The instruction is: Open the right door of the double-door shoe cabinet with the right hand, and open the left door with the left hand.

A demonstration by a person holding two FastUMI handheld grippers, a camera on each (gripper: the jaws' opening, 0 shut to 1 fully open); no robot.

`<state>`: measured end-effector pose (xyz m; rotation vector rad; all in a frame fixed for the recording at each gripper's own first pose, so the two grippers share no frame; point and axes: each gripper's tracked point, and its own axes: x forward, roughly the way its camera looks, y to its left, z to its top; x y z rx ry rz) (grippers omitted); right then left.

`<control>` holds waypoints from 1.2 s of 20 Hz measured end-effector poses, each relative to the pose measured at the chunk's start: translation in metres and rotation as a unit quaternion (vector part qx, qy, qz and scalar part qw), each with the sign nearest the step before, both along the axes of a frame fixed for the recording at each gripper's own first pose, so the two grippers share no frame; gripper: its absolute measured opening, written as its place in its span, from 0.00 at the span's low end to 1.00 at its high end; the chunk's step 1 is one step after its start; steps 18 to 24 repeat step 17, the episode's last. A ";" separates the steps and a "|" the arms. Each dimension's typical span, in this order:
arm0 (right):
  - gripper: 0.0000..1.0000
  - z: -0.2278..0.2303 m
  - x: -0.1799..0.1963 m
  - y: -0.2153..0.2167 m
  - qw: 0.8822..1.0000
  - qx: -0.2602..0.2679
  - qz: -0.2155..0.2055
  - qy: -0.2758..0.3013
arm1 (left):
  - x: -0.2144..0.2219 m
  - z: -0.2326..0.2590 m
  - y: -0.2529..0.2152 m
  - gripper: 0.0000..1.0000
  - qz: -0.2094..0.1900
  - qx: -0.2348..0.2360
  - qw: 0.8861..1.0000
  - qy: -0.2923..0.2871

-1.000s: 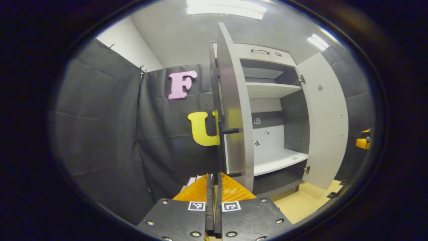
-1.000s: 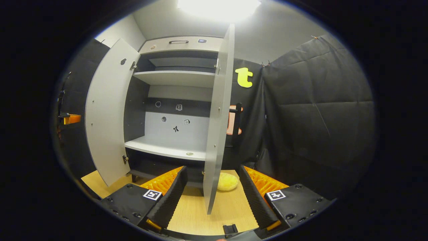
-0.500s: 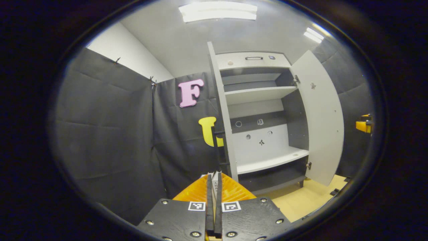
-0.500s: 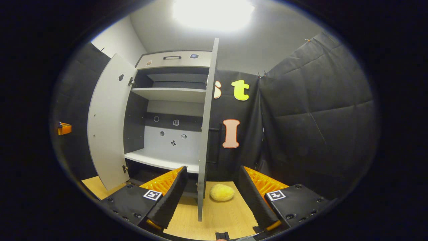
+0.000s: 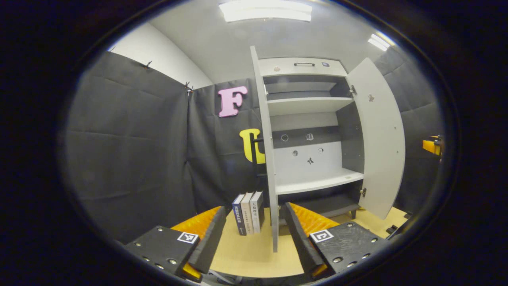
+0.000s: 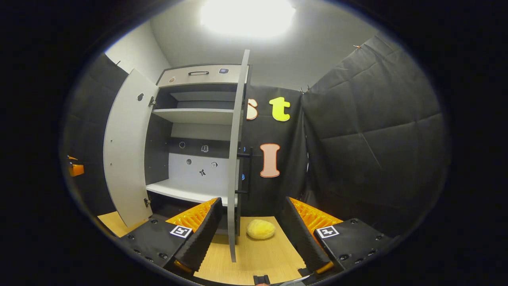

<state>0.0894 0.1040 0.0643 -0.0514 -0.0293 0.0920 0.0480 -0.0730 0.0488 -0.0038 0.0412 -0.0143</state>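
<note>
The white double-door shoe cabinet (image 5: pixel 305 106) stands with both doors swung out. In the left gripper view the left door (image 5: pixel 270 159) is seen edge-on straight ahead, its black handle (image 5: pixel 256 159) on the far side, and the right door (image 5: pixel 379 139) hangs wide at the right. My left gripper (image 5: pixel 254 234) is open, its fingers on either side of the door's lower edge without touching it. In the right gripper view the right door (image 6: pixel 235 159) is edge-on with its handle (image 6: pixel 246 171) behind it, and the left door (image 6: pixel 127 147) is wide. My right gripper (image 6: pixel 252 234) is open and holds nothing.
Three books (image 5: pixel 248 212) stand upright on the wooden floor (image 5: pixel 246 254) left of the cabinet. A yellow plush lump (image 6: pixel 260 229) lies on the floor (image 6: pixel 274 254) right of it. Black cloth walls close in on both sides. The cabinet's shelves (image 6: pixel 190 115) are bare.
My left gripper, shut in both earlier frames, is now open and has drawn back from the left door; the books came into view. The right gripper stayed open and backed off slightly.
</note>
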 end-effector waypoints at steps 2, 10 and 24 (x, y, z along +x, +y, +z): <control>0.97 -0.001 -0.002 -0.003 1.000 0.002 -0.004 0.002 | -0.004 0.004 0.006 0.88 0.012 0.002 1.000 -0.012; 0.98 0.001 -0.006 -0.007 1.000 0.005 -0.013 0.000 | -0.008 0.013 0.012 0.88 0.022 0.021 0.999 -0.028; 0.98 0.006 -0.007 -0.004 1.000 -0.005 -0.014 -0.005 | -0.009 0.019 0.006 0.88 0.015 0.043 0.998 -0.041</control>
